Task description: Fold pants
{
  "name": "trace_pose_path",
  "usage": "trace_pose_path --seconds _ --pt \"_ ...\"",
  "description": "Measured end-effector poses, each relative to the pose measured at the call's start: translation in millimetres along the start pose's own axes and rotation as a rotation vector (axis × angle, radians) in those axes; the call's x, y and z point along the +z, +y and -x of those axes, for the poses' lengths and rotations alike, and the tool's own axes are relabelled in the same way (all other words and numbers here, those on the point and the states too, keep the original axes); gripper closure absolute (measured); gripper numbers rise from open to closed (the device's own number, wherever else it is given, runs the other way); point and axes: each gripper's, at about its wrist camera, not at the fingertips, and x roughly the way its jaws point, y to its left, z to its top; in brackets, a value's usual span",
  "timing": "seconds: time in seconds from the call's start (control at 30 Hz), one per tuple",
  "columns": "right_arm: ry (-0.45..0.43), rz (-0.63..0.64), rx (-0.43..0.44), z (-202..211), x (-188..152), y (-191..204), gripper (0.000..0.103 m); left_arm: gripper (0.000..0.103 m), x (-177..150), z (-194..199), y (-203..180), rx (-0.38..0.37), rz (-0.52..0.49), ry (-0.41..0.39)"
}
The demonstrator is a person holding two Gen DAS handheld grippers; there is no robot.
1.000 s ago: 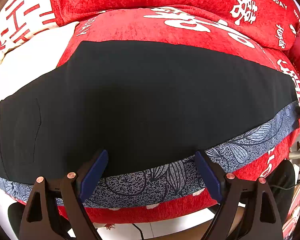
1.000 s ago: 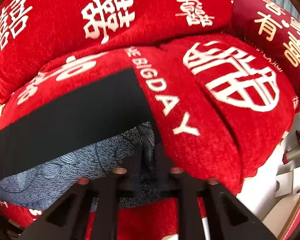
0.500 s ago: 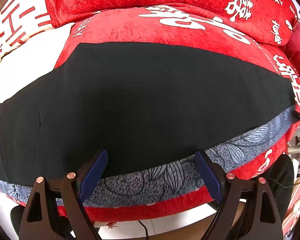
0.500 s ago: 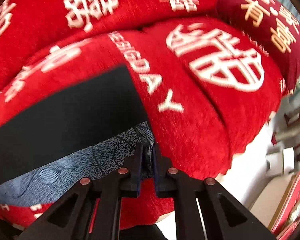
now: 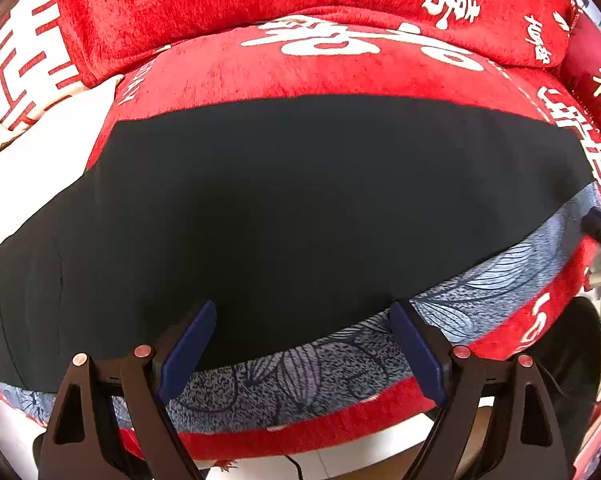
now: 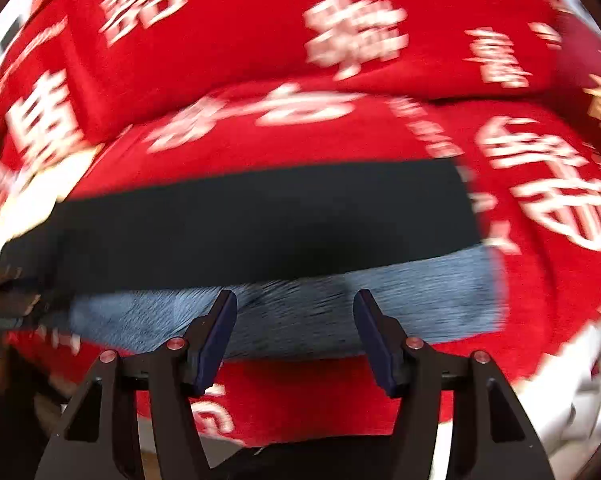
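Black pants point(image 5: 300, 208) lie flat across a red sofa seat cushion point(image 5: 340, 68). A blue-grey leaf-patterned layer point(image 5: 300, 368) shows as a strip along their near edge. My left gripper point(image 5: 302, 312) hovers open over that near edge with nothing between its fingers. The right wrist view is motion-blurred. There my right gripper point(image 6: 295, 298) has its jaws opening over the patterned strip point(image 6: 380, 292) below the black pants point(image 6: 260, 220), and nothing is pinched between its pads. A tip of the right gripper point(image 5: 598, 228) shows at the pants' right end in the left wrist view.
Red back cushions point(image 5: 220, 4) with white characters stand behind the seat. A white cloth point(image 5: 32, 160) lies at the left of the seat. Another red cushion point(image 6: 560, 200) adjoins on the right. Pale floor point(image 5: 340, 460) shows below the sofa's front edge.
My right gripper has let go of the patterned fabric at the pants' right end, opened, and swung left along the near edge. My left gripper shifted slightly and stayed open.
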Motion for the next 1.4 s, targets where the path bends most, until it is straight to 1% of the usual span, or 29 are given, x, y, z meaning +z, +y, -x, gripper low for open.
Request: trace_pose_path --seconds 0.03,0.07,0.1,0.13,0.23,0.27,0.33,0.37,0.4,0.43,0.5,0.57,0.63,0.7,0.77,0.8,0.83,0.9,0.97,1.03,1.07,1.1,1.13,1.2,1.27,1.3,1.33,1.37,1.4 --pt "0.034 0.008 0.0 -11 -3 -1 0.038 0.013 -1 2 6 0.002 0.014 -0.004" --pt "0.068 -0.003 -0.025 -21 -6 -8 0.039 0.013 -2 3 13 0.013 0.026 -0.005" --pt "0.072 -0.016 -0.054 -25 -8 -18 0.039 0.013 -4 4 22 0.028 0.042 -0.005" --pt "0.052 -0.031 -0.061 -22 -9 -28 0.039 0.013 -7 5 35 0.042 0.069 -0.004" --pt "0.068 -0.047 -0.262 -11 -3 -45 0.036 0.013 -13 9 63 0.05 0.161 0.005" --pt "0.037 -0.051 -0.26 -2 2 -45 0.036 0.013 -12 11 65 0.055 0.175 -0.002" --pt "-0.046 -0.045 -0.195 16 15 -32 0.036 0.013 -3 12 61 0.037 0.179 -0.015" --pt "-0.096 -0.026 -0.164 20 25 -18 0.033 0.013 5 12 52 0.024 0.171 -0.018" --pt "-0.125 -0.009 -0.148 20 33 -5 0.025 0.013 13 11 43 0.018 0.158 -0.024" --pt "-0.147 0.017 -0.131 14 45 15 0.022 0.013 25 9 30 0.016 0.135 -0.035" --pt "-0.123 0.072 -0.111 -7 63 51 0.021 0.013 41 2 12 0.061 0.117 -0.04" --pt "-0.065 0.132 -0.116 -32 80 86 0.022 0.013 56 -6 4 0.12 0.128 -0.032" --pt "-0.036 0.153 -0.128 -44 87 107 0.022 0.013 59 -3 12 0.111 0.183 -0.031" --pt "-0.04 0.148 -0.1 -45 85 119 0.021 0.013 59 0 22 0.104 0.21 -0.042" --pt "-0.033 0.147 -0.094 -46 81 128 0.021 0.013 57 -2 35 0.145 0.24 -0.035" --pt "-0.021 0.147 -0.1 -50 78 131 0.021 0.013 57 -4 40 0.142 0.26 -0.027" --pt "-0.008 0.147 -0.106 -55 78 138 0.021 0.013 54 -6 47 0.117 0.291 -0.014" --pt "0.015 0.13 -0.126 -64 76 145 0.021 0.013 51 -4 47 0.097 0.308 -0.023" --pt "0.032 0.096 -0.141 -68 77 151 0.021 0.013 53 -2 36 0.142 0.262 -0.046" --pt "0.039 0.066 -0.163 -69 79 156 0.02 0.013 55 -4 24 0.241 0.174 -0.067" --pt "0.041 0.068 -0.162 -72 80 161 0.019 0.013 56 -9 22 0.325 0.135 -0.067" --pt "0.045 0.087 -0.165 -75 80 166 0.016 0.006 55 -11 25 0.362 0.119 -0.072" --pt "0.059 0.116 -0.171 -80 79 169 0.016 0.001 53 -11 34 0.363 0.132 -0.084" --pt "0.099 0.154 -0.193 -92 77 164 0.014 0.001 46 -7 58 0.393 0.171 -0.077" --pt "0.074 0.139 -0.18 -89 75 144 0.01 0.001 37 -2 88 0.427 0.202 -0.075" --pt "0.066 0.132 -0.213 -87 75 131 0.007 0.001 30 1 107 0.473 0.215 -0.074" --pt "0.06 0.125 -0.25 -86 74 117 0.004 0.001 26 1 121 0.495 0.224 -0.07" --pt "0.054 0.116 -0.289 -85 74 100 0.0 0.0 20 3 133 0.497 0.238 -0.066" --pt "0.05 0.103 -0.311 -83 73 85 0.0 0.0 13 5 145 0.492 0.256 -0.061"
